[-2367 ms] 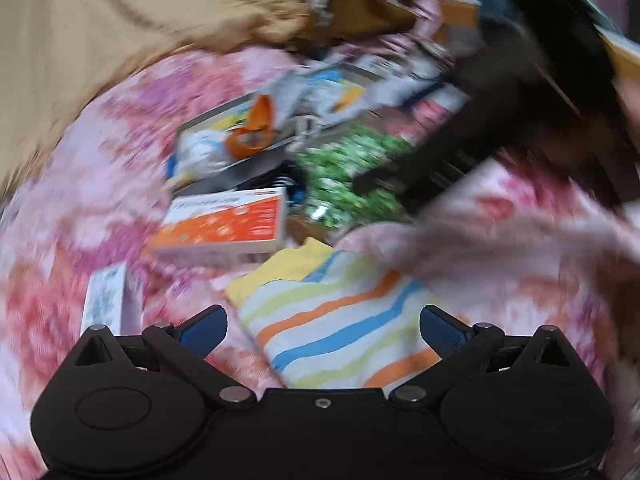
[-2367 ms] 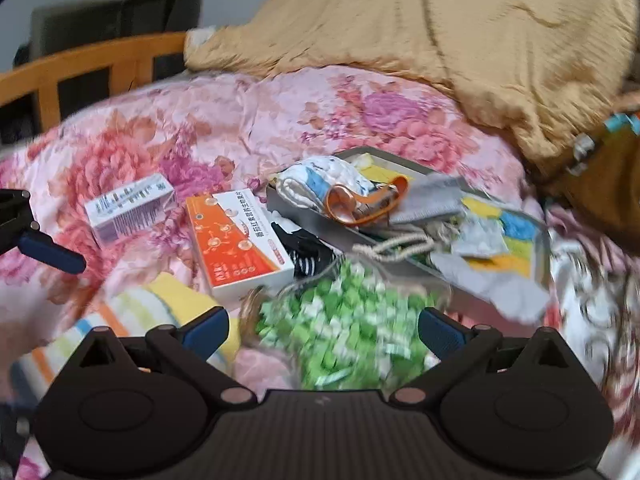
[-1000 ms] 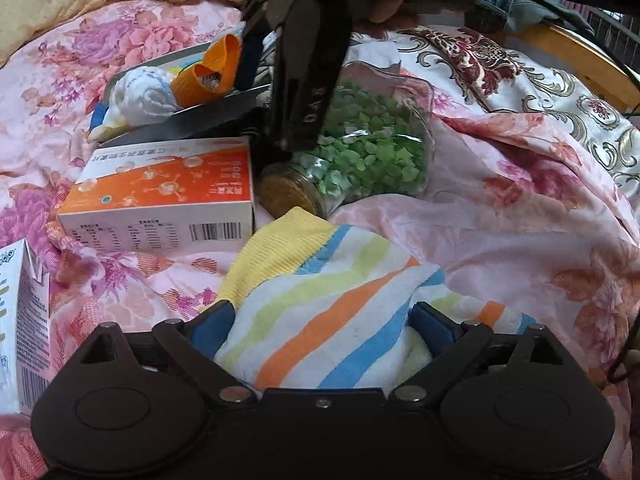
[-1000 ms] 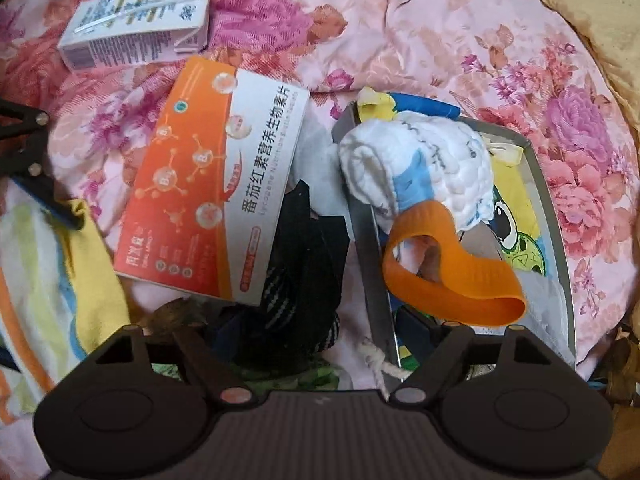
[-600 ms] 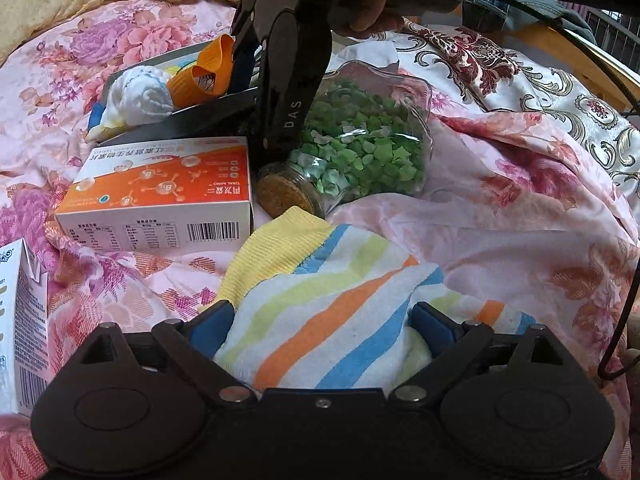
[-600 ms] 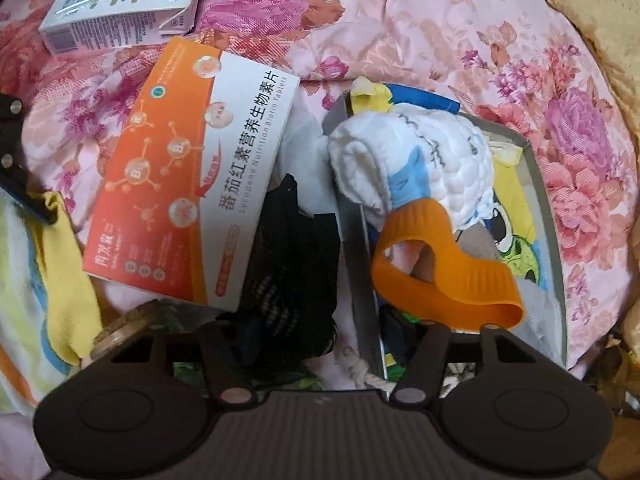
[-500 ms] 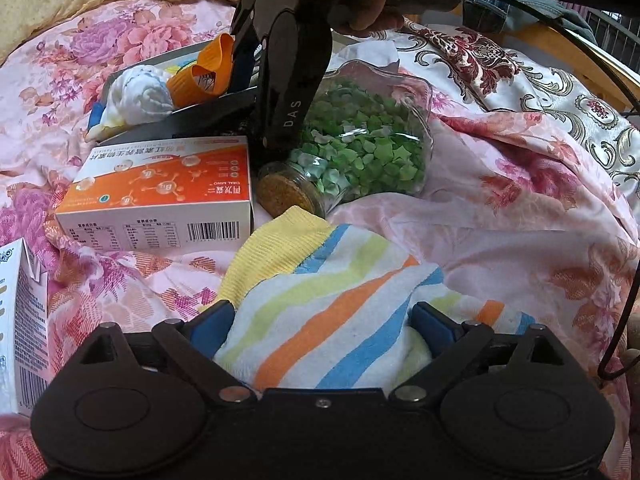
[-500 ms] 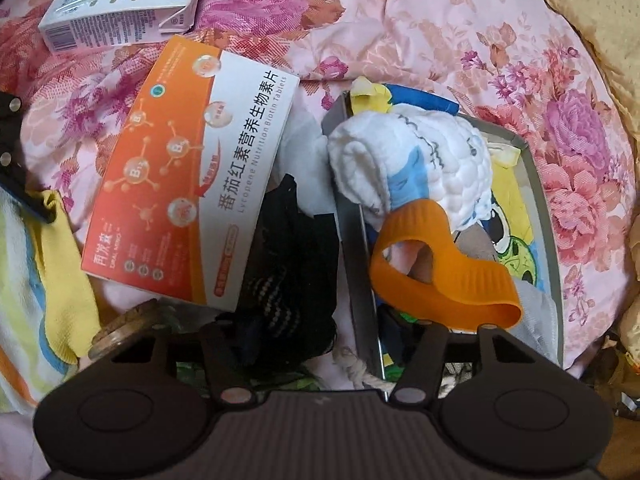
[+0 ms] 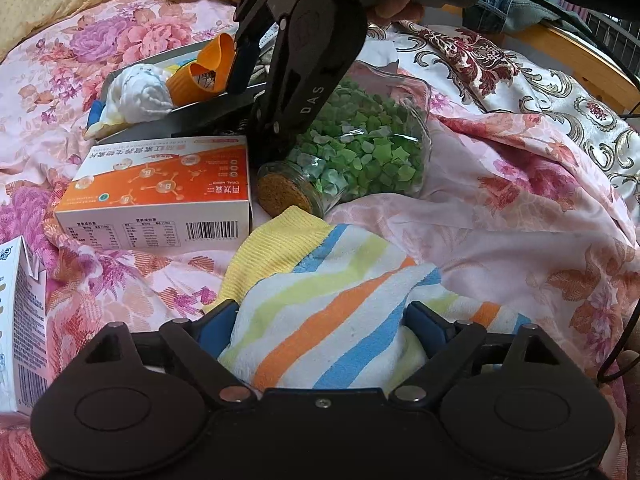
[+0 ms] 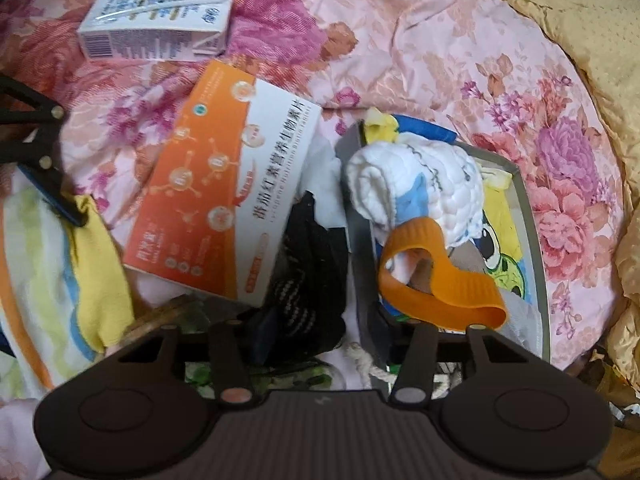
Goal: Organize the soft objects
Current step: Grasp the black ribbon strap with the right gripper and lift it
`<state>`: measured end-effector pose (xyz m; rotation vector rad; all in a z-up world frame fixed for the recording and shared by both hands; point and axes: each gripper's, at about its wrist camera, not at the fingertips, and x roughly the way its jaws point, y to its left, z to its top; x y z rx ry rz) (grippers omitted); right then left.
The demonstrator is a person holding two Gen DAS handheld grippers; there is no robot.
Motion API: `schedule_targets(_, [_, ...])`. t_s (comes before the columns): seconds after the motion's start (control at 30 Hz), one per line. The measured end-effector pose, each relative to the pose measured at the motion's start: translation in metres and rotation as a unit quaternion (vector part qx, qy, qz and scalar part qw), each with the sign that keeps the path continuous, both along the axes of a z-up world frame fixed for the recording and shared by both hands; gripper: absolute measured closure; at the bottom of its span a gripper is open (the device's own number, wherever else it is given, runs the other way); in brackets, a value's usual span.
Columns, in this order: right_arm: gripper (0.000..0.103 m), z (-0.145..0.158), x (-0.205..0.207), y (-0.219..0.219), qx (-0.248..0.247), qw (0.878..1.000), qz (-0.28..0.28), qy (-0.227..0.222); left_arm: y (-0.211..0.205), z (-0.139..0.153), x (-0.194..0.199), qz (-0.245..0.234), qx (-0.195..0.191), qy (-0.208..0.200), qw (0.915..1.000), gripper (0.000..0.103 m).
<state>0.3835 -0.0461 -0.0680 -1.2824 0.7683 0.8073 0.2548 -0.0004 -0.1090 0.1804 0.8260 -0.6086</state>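
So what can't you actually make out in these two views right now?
- Right gripper fingertips: right wrist view, buried in the black fabric; whether they grip it is unclear.
- Striped towel: left wrist view, its near end is hidden under the left gripper.
- Tray contents: right wrist view, covered by the white cloth and orange band.
- Jar: left wrist view, partly behind the right gripper.
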Motion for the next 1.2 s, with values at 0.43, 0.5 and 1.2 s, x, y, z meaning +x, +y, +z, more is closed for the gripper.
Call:
schedule_targets(0.43, [0.065, -0.02, 0.03, 0.005, 0.008, 0.998, -0.042, 0.049, 0.006, 0.002, 0.003, 0.02, -0.025, 0.011, 0.9994, 0.032])
schedule_targets(0.5, [0.064, -0.02, 0.035, 0.003, 0.015, 0.997, -0.06, 0.055, 0.007, 0.002, 0.004, 0.022, -0.028, 0.012, 0.9993, 0.033])
schedule_targets(1.2, [0.094, 0.014, 0.004, -0.038, 0.194, 0.967, -0.163, -0.029, 0.031, 0.012, 0.018, 0.089, -0.085, 0.051, 0.9911, 0.068])
